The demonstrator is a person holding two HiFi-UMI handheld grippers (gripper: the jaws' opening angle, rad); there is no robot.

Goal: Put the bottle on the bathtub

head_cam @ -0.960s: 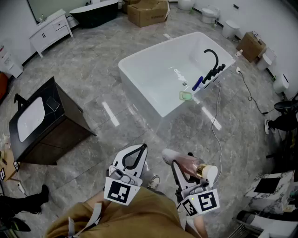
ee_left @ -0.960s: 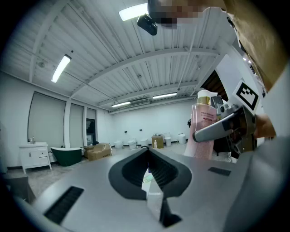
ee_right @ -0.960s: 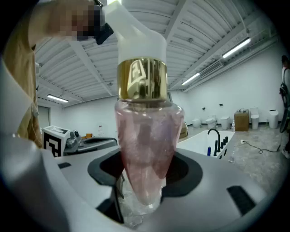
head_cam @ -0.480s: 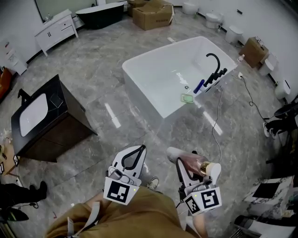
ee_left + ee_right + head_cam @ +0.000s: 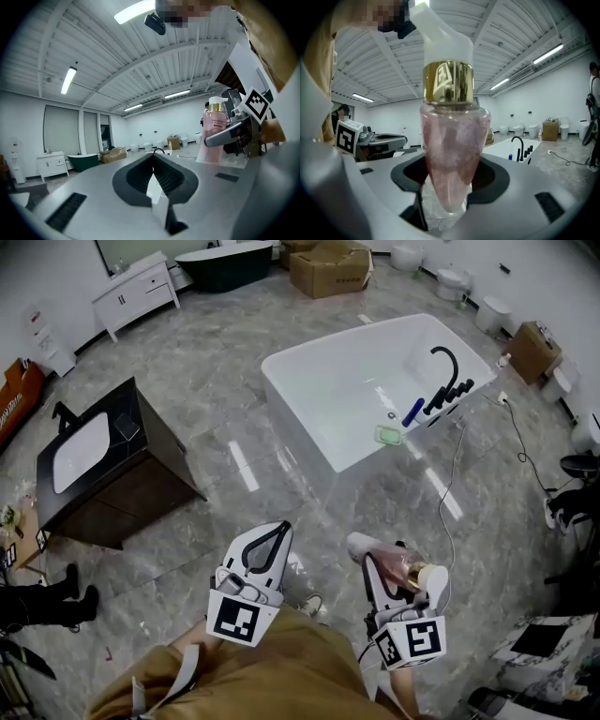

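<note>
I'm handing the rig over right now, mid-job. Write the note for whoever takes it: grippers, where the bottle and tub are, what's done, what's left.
Right gripper: shut on the pink pump bottle, gripped near its base, pump end up.
Left gripper: jaws together, empty.
Bathtub: white, some way ahead, apart from both grippers.
Done: the bottle is in hand.
Left: carry it to the bathtub, set it on the rim, release.

Open floor (image 5: 234,432) up to the bathtub (image 5: 298,423); black faucet (image 5: 456,362) and green dish (image 5: 388,435) on its right rim
</note>
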